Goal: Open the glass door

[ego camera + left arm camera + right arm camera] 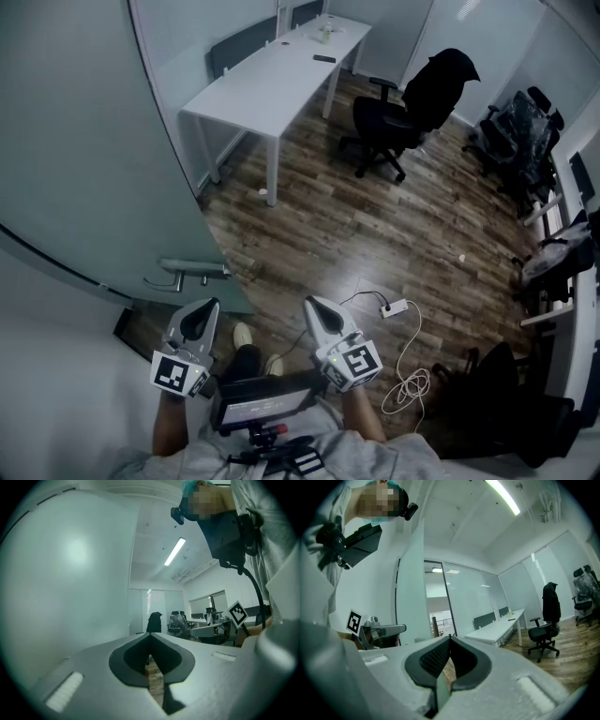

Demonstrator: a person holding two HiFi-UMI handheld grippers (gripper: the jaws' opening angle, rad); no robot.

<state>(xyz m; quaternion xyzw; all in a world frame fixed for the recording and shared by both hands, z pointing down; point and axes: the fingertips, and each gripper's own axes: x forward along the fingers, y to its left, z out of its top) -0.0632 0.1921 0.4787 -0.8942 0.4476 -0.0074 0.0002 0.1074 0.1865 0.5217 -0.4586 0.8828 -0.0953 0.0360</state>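
Frosted glass door (94,141) fills the left of the head view. Its metal lever handle (187,271) lies just ahead of the left gripper (210,304), apart from it. Fingers of both left and right gripper (310,301) are pressed together, holding nothing. A white desk (272,70) stands beyond.

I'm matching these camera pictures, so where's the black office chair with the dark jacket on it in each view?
Head view: black office chair, upper right, beside the white desk.
Left gripper view: the chair, small and distant, near the centre.
Right gripper view: the chair, right side, past the desk's end.
Shared landmark: the wood-plank floor, in all three.
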